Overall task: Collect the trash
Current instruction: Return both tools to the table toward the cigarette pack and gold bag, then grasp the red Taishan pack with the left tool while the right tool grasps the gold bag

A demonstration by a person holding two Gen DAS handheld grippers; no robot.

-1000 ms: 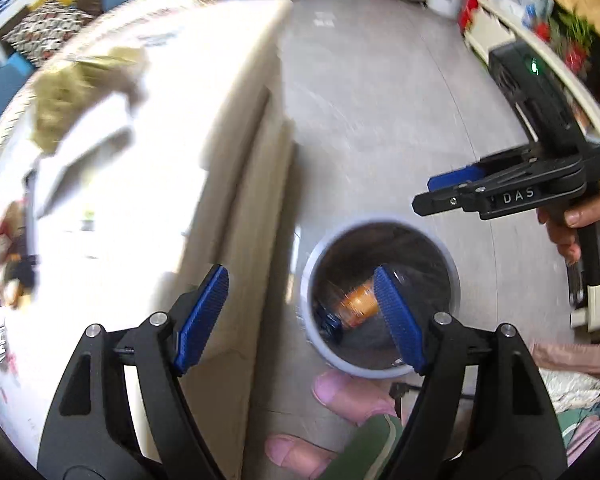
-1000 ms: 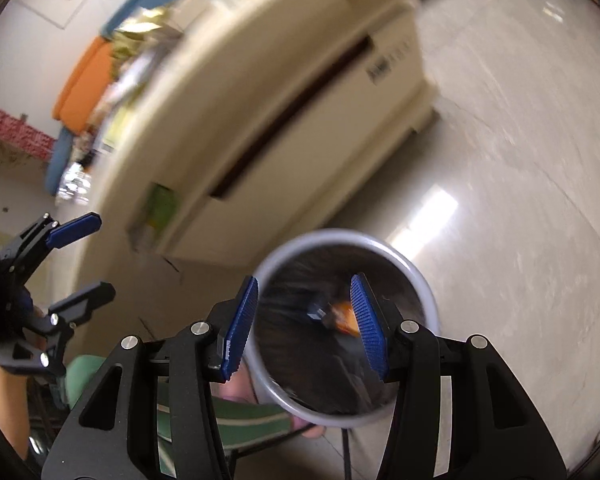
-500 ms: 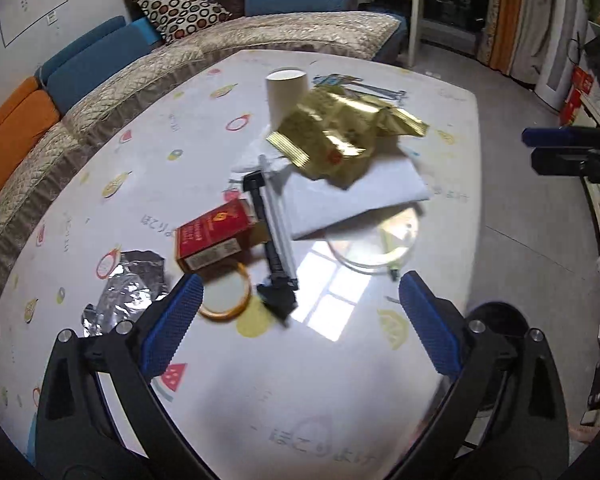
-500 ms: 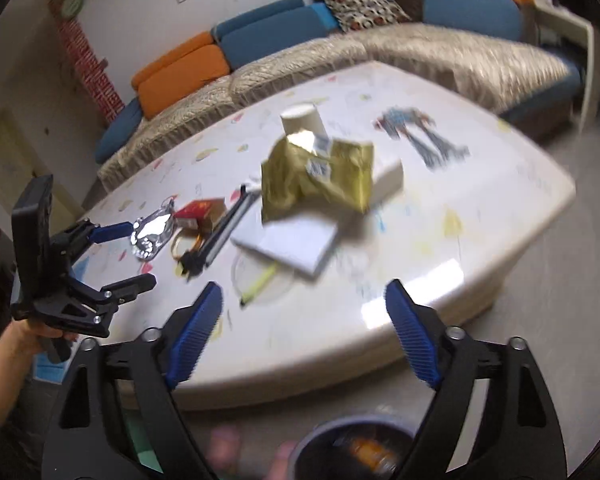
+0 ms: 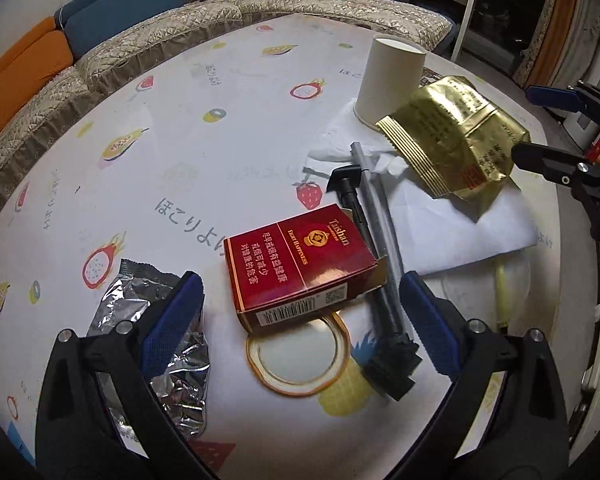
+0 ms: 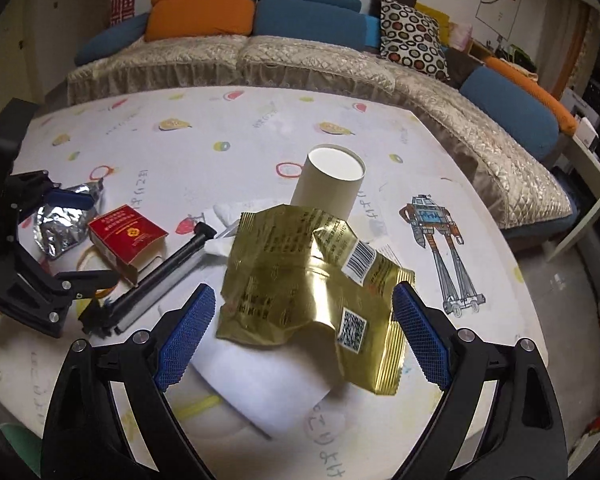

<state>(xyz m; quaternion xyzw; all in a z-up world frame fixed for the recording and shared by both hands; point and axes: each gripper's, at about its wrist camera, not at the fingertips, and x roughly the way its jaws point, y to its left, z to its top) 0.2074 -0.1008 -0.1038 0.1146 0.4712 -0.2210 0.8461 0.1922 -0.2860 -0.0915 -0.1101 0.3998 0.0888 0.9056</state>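
Note:
My left gripper (image 5: 300,320) is open and empty, its fingers either side of a red cigarette box (image 5: 300,264) on the table. A crumpled silver foil wrapper (image 5: 156,344) lies under its left finger. My right gripper (image 6: 300,336) is open and empty, straddling a crumpled gold snack bag (image 6: 312,288), which also shows in the left wrist view (image 5: 452,140). An upside-down white paper cup (image 6: 328,184) stands behind the bag. White tissue (image 5: 340,144) lies by the cup. The red box (image 6: 128,236) and foil (image 6: 60,224) lie left in the right wrist view.
A black and grey tool (image 5: 376,264), a tape ring (image 5: 300,356), a white sheet of paper (image 6: 260,384) and a yellow pen (image 5: 500,292) lie on the fruit-print table (image 5: 180,160). A sofa (image 6: 340,64) runs behind the table. The table's edge is at the right (image 6: 532,280).
Both grippers have swung up from the bin on the floor to the tabletop and closed in: the left onto the red box, the right onto the gold bag. Both stay open.

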